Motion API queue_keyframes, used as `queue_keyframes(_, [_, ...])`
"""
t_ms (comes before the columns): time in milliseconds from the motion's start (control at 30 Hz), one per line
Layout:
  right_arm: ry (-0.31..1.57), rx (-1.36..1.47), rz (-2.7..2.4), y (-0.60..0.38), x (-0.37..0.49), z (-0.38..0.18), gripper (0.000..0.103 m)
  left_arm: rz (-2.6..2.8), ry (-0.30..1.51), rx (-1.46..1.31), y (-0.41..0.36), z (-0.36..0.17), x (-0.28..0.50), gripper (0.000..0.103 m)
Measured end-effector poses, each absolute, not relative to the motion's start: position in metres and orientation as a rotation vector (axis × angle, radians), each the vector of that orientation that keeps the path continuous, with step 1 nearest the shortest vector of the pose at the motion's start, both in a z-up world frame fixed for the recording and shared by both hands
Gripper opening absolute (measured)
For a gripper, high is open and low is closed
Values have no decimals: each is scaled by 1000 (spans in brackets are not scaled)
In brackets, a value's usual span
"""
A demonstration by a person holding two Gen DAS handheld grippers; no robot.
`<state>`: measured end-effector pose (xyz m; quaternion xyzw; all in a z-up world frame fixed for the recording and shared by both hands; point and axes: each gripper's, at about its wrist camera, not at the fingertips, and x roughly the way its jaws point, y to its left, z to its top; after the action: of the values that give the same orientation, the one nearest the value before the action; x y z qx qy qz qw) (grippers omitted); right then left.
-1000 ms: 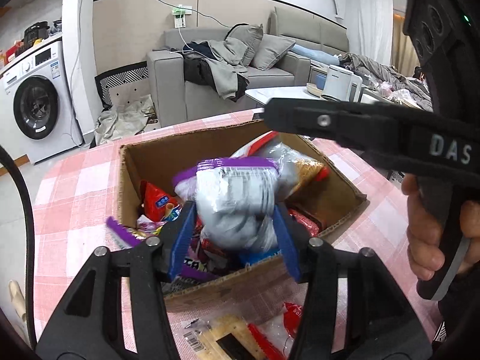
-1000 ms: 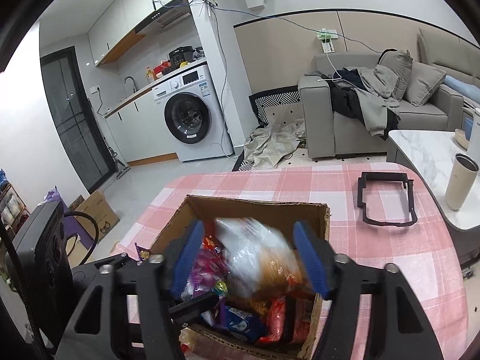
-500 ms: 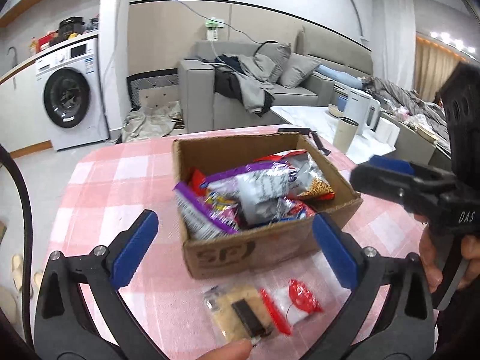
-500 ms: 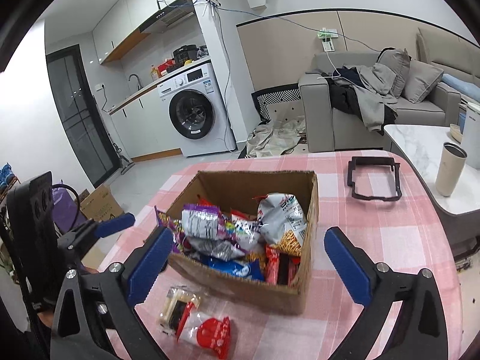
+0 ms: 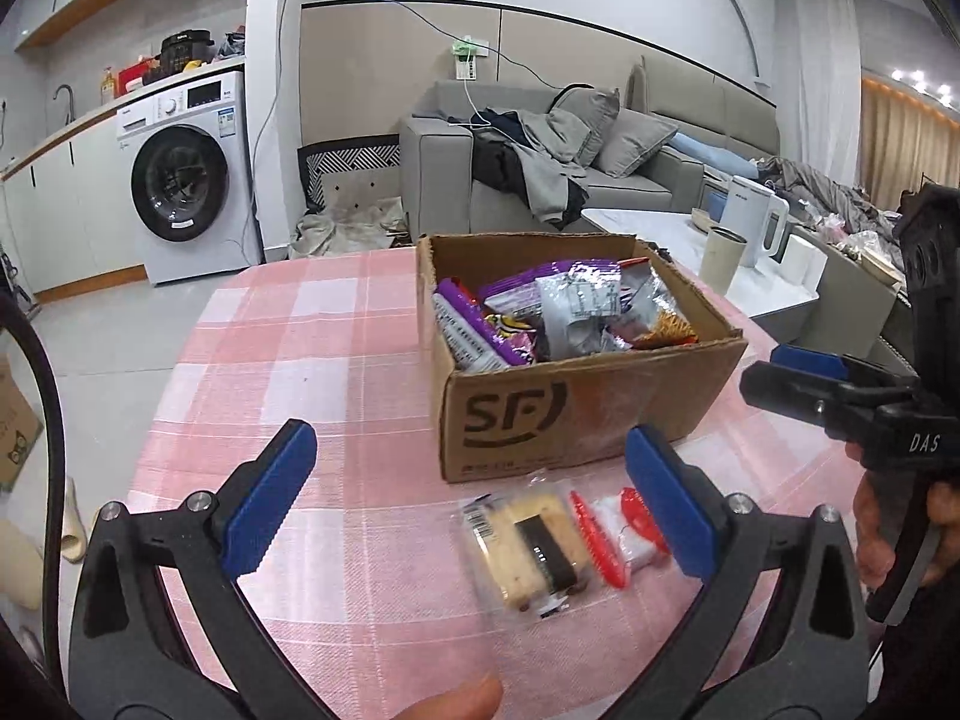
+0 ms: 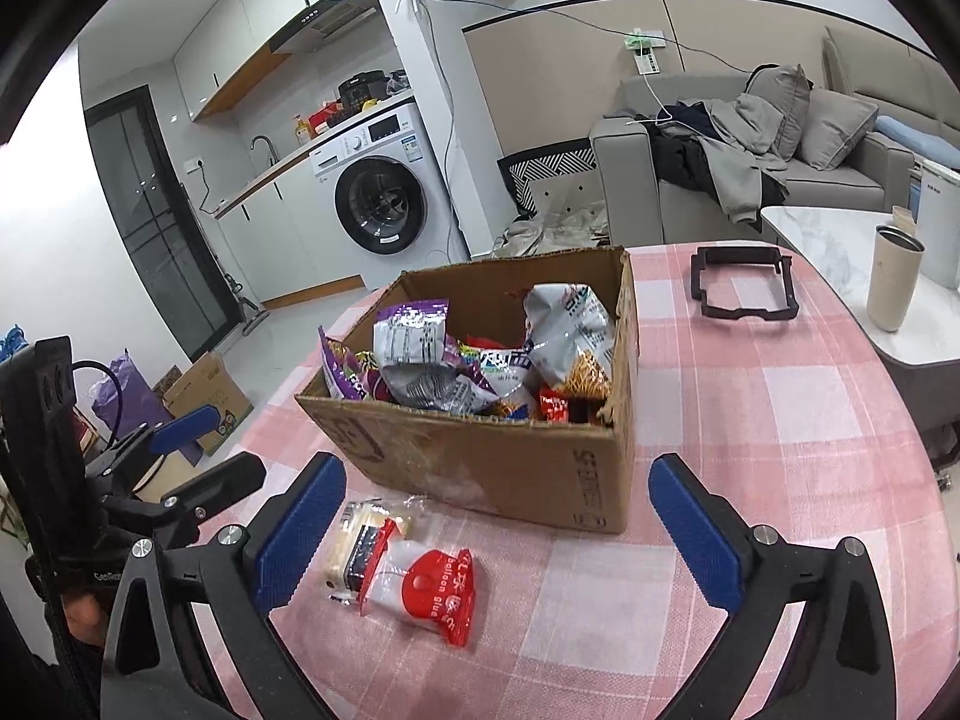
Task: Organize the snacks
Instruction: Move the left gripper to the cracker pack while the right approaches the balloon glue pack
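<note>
Both hand-held grippers, left [image 5: 471, 507] and right [image 6: 495, 528], backed off the cardboard box [image 5: 576, 414], released; next, grasp the biscuit packet [image 5: 531, 543] before it.

Snack-filled cardboard box [image 6: 510, 468]; two packets [image 6: 408, 570] lie just before it.

An open brown cardboard box [image 5: 576, 414] stands on the pink checked tablecloth [image 5: 288, 360], beyond both pairs of wide-spread jaws. Crinkled foil snack bags [image 6: 420, 360] lie inside it. Between the left gripper's [image 5: 474, 498] jaws, before the box, lie a clear-wrapped biscuit pack [image 5: 528, 546] and, touching its right, a red-and-white packet [image 6: 429, 591].
</note>
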<state>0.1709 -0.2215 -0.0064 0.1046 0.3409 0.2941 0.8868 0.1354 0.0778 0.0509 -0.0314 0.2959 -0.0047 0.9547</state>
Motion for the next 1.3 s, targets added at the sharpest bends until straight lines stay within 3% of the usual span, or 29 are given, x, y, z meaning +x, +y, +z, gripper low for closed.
queue_keyframes(567, [883, 120, 669, -178, 172, -52, 103, 33, 684, -93, 93, 25, 152, 102])
queue_keyframes(1300, [973, -16, 634, -129, 169, -95, 103, 39, 733, -84, 92, 2, 167, 102])
